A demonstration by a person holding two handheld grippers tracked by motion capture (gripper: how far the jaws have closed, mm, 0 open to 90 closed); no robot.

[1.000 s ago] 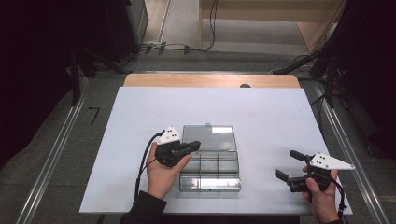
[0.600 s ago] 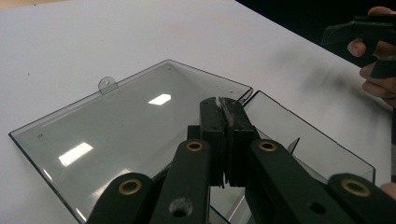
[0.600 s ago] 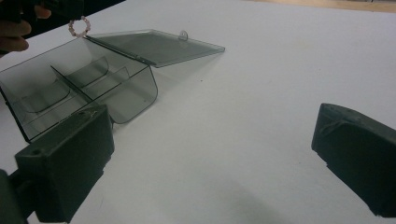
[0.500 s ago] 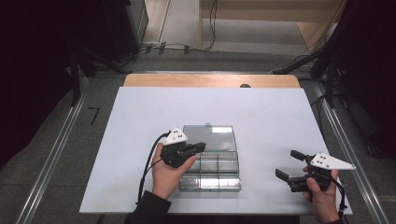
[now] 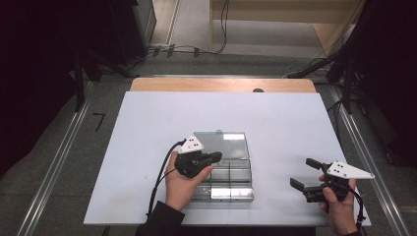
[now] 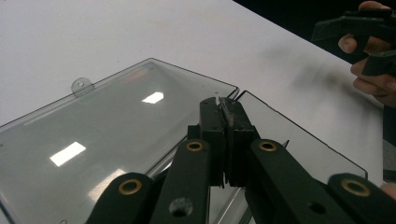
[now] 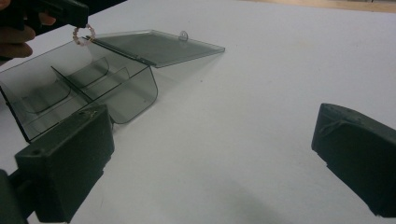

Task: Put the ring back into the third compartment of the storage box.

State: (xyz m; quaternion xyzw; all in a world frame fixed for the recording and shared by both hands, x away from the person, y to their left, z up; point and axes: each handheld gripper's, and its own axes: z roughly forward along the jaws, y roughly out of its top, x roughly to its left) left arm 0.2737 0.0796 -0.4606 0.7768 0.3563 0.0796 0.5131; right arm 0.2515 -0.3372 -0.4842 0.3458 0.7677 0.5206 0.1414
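In the high view, a clear smoky plastic compartment box (image 5: 223,172) lies on the white desk (image 5: 275,123) with its flat hinged lid (image 5: 221,145) folded open away from the person. The left tool (image 5: 216,156) hovers over the box at the hinge line, jaws pressed together. The right tool (image 5: 307,173) rests well apart near the desk's right edge, jaws spread and holding nothing.

In the left gripper view, the two black jaws meet tightly above the lid (image 6: 93,135), pinching something small at their tips.

In the right gripper view, the left tool (image 7: 86,18) holds a small ring of pale pink beads (image 7: 83,34) above the divided box (image 7: 79,93), whose compartments look bare, while the right tool's own jaws stand wide over the desk (image 7: 243,116)
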